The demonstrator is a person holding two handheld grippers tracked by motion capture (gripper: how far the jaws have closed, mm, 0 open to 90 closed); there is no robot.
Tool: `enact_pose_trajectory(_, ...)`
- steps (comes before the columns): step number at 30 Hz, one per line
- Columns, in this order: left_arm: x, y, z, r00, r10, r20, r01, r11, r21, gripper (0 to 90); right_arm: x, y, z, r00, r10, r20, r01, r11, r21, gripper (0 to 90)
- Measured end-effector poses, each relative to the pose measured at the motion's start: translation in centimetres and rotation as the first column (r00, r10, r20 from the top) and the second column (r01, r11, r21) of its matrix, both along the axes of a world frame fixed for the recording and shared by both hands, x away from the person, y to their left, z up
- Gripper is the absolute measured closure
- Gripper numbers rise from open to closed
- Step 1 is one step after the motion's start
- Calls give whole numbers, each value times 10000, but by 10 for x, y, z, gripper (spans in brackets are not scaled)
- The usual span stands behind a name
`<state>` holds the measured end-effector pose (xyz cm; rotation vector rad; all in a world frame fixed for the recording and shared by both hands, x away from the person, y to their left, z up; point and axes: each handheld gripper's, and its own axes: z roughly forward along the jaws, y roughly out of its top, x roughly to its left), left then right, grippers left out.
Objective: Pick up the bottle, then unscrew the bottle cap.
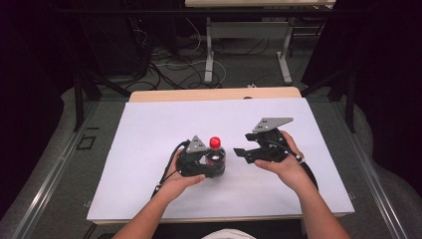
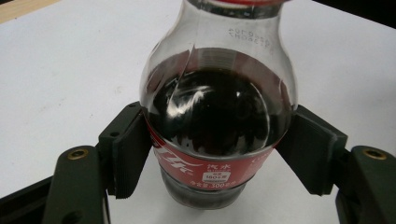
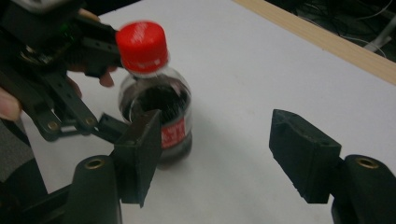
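Observation:
A small cola bottle (image 1: 216,155) with a red cap (image 1: 214,142) and a red label stands upright on the white sheet (image 1: 144,134), slightly left of centre. My left gripper (image 1: 217,162) is shut on it. In the left gripper view the two pads press the bottle (image 2: 219,112) on both sides at the label. My right gripper (image 1: 241,153) is held above the sheet just right of the bottle, jaws pointing left toward it. In the right gripper view its jaws (image 3: 219,158) stand open with nothing between them, and the bottle (image 3: 156,105) is ahead on the left.
The white sheet covers most of a wooden table whose far edge (image 1: 214,94) shows as a light strip. Beyond it are a dark floor with cables (image 1: 179,69) and the legs of another table (image 1: 209,55).

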<state>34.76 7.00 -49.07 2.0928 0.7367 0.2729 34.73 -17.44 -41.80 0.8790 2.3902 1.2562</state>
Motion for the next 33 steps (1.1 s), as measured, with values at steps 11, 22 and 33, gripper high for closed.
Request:
enact_pose_trajectory(11, -5, -5, -2, 9999, -70, -123, 70, 10000, 54, 302, 0, 24, 20, 9989, 463, 18, -464, 9988, 157, 379)
enact_pose_trajectory(22, -8, -8, -2, 9998, -207, -15, 207, 9996, 187, 302, 0, 45, 16, 9974, 705, -125, -704, 9975, 93, 447)
enact_pose_trajectory(33, -13, -13, 2, 9994, -312, 148, 311, 9995, 39, 302, -1, 62, 10, 9985, 520, -154, -518, 9985, 185, 547)
